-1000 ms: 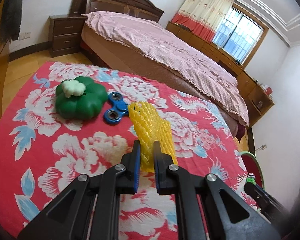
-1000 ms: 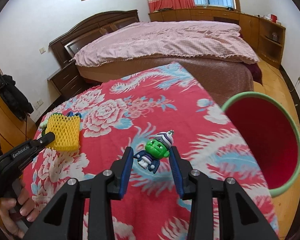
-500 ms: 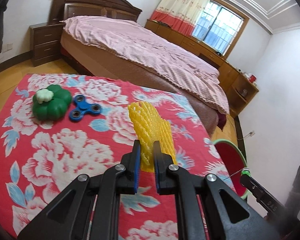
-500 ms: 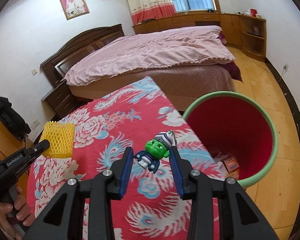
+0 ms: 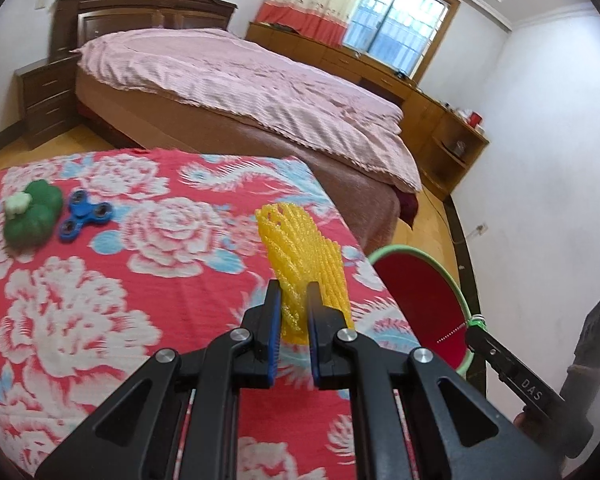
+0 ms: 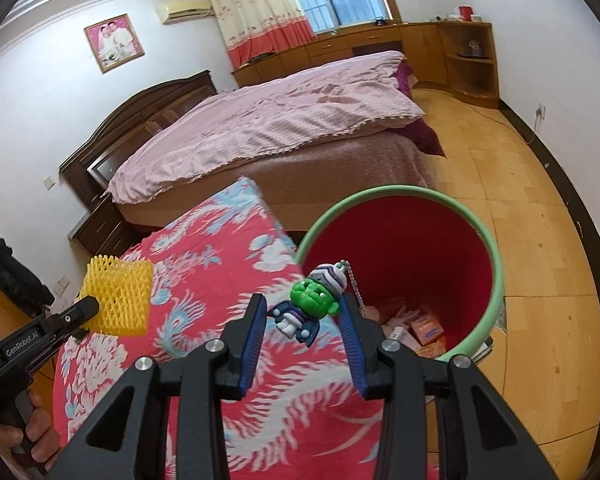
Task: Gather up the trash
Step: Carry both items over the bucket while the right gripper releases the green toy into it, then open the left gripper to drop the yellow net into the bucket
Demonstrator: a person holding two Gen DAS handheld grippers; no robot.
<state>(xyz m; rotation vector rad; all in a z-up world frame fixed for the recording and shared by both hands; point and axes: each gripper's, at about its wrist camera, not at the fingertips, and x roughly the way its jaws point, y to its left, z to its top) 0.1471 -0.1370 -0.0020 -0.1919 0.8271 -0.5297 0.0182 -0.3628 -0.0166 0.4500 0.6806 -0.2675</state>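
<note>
Yellow foam fruit net [image 5: 305,258] stands clamped by its lower end in the left gripper [image 5: 293,308], whose jaws are closed narrowly on it; the net rises above the fingertips, clear of the red floral tablecloth [image 5: 100,280] below. In the right wrist view the same net [image 6: 118,298] hangs over the near left portion of the table. The right gripper [image 6: 303,312] pinches a green-faced figure keychain [image 6: 309,305] between its blue pads, jaws set at medium width around the figure, with the bead chain trailing toward the bin. This gripper sits at the table's right edge, just beside the rim of the red wastebasket with green lip [image 6: 496,256]. The basket stands on the wooden floor, mouth open and unobstructed, with paper scraps and small boxes [image 6: 416,326] at the bottom. A green plush toy [image 5: 30,216] and a blue fidget spinner [image 5: 85,216] lie together near the table's far left edge, well apart from both grippers.
</note>
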